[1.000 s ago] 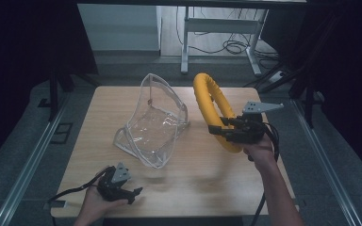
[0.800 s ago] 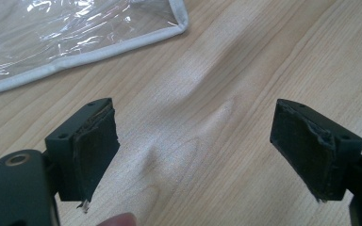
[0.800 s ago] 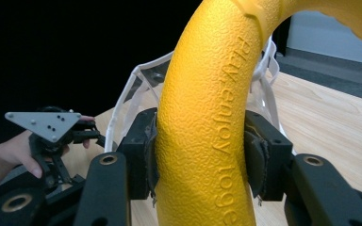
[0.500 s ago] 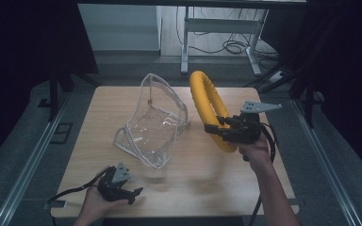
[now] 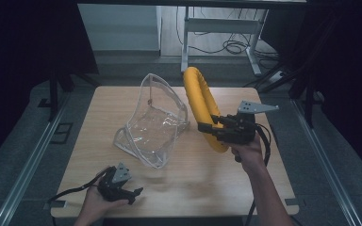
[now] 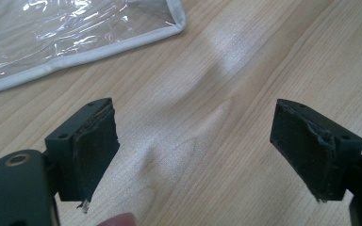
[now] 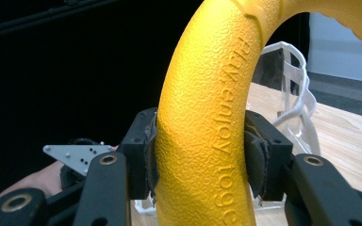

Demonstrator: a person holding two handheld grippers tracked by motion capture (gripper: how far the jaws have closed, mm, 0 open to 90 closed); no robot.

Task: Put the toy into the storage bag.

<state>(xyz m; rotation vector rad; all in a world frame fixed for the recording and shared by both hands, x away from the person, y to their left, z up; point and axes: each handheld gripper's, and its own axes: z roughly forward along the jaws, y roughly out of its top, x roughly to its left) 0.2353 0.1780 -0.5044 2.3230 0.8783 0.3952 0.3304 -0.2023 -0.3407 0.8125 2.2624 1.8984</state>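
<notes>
On the wooden surface [image 5: 193, 179] a clear plastic bag [image 5: 153, 125] stands left of the upright yellow ring [image 5: 199, 101] clamped by the right gripper [image 5: 206, 131], while the left gripper [image 5: 133, 194] rests wide open, empty, near left.

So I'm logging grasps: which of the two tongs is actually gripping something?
The right tongs: shut on the yellow ring, held upright above the table. The left tongs are open with nothing between them, low near the table's front edge.
</notes>
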